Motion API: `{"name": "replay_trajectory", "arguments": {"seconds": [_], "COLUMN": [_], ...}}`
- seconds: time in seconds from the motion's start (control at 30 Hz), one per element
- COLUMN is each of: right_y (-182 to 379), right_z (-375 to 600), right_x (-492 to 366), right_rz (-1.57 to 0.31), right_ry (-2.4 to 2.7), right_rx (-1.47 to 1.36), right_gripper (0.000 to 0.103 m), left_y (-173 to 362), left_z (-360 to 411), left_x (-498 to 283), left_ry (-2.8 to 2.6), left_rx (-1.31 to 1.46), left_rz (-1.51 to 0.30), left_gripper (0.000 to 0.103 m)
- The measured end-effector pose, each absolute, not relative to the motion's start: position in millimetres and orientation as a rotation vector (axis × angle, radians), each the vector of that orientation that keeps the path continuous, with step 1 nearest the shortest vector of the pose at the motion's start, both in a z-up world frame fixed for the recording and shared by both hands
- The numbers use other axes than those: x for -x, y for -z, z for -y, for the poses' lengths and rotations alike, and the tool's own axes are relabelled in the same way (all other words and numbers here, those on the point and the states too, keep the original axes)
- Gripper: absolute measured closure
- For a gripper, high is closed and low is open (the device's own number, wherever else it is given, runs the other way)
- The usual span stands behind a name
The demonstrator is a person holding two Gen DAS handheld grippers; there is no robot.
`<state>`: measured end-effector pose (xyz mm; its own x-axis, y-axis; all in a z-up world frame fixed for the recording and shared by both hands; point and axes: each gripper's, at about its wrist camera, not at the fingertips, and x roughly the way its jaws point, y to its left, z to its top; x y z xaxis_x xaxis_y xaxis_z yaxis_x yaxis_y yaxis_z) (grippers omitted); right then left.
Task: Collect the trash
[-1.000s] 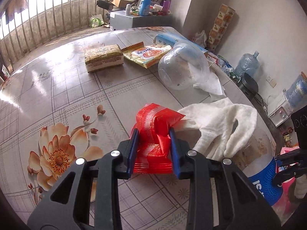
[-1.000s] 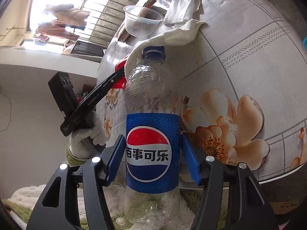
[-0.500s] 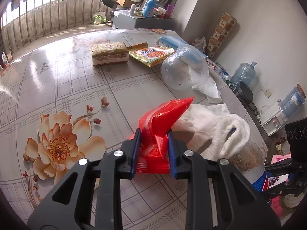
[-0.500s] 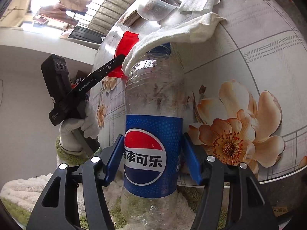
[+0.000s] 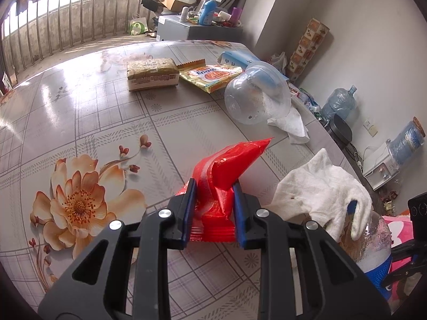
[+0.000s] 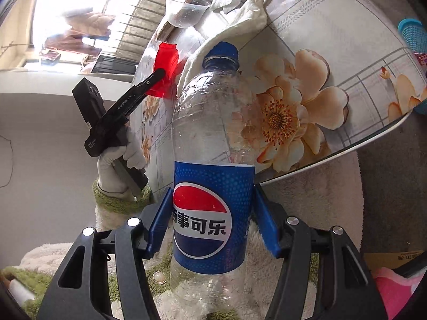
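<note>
Right up close in the left wrist view, the left gripper (image 5: pixel 213 208) has its blue pads squeezed in narrow on a crumpled red plastic wrapper (image 5: pixel 226 176), which is pinched between them and pokes up off the table (image 5: pixel 80 122), its far corner pointing right. Just right of that, a white cloth (image 5: pixel 317 194) is draped over the neck of the Pepsi bottle (image 5: pixel 373 240), which sits at the near right edge of that view. Over in the right wrist view, the right gripper (image 6: pixel 212 221) has its jaws spread fairly wide and closed on the blue label of that same bottle (image 6: pixel 210 176), clear plastic, blue cap on, held out past the near edge of the table over something fluffy and white-green. To the left there you can see the other gripper side-on, held by a white-gloved hand (image 6: pixel 114 165) with a fuzzy green cuff, red wrapper at its tip. Further out on the flower-print tabletop, a clear plastic bowl (image 5: pixel 256 96) lies tipped on its side with a crumpled white tissue (image 5: pixel 291 125) just beside it on the right. Beyond that, a yellow snack packet (image 5: pixel 210 74) lies flat, touching or very nearly touching a brownish wrapped block (image 5: pixel 152 74) on its left, and a blue box (image 5: pixel 237 58) peeks out behind the bowl. Way at the back there's a grey cabinet (image 5: pixel 186 29) cluttered with bottles, and window bars along the far left. Off to the right on the floor, a couple of big water jugs (image 5: pixel 339 101).
</note>
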<state>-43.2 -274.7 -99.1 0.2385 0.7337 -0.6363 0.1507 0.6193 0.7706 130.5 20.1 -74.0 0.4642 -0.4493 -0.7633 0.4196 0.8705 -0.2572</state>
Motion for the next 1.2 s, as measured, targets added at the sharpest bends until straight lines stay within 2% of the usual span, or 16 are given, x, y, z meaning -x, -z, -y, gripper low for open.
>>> {"name": "replay_trajectory", "arguments": {"seconds": [0.43, 0.77, 0.83, 1.03, 1.2], "right_y": [78.2, 78.6, 82.8, 77.2, 64.1], "right_z": [286.7, 236.8, 244.5, 277.4, 268.4], "right_x": [41.6, 17.6, 20.9, 31.9, 22.8], "right_rz": [-1.123, -1.178, -1.177, -1.084, -1.021], "right_ry": [-0.494, -0.67, -0.646, -0.619, -0.731], "right_rx": [-0.895, -0.828, -0.85, -0.945, -0.958], "right_gripper": [0.045, 0.045, 0.045, 0.045, 0.045], "left_y": [51.2, 46.9, 47.5, 48.9, 47.7], "left_z": [-14.3, -20.1, -23.8, -27.6, -29.0], "left_x": [-116.3, -114.9, -115.5, -115.3, -113.2], "left_ry": [0.596, 0.588, 0.582, 0.581, 0.578], "left_rx": [0.067, 0.079, 0.085, 0.093, 0.094], "left_rz": [-0.912, -0.913, -0.918, -0.927, -0.925], "left_gripper": [0.084, 0.085, 0.09, 0.091, 0.091]}}
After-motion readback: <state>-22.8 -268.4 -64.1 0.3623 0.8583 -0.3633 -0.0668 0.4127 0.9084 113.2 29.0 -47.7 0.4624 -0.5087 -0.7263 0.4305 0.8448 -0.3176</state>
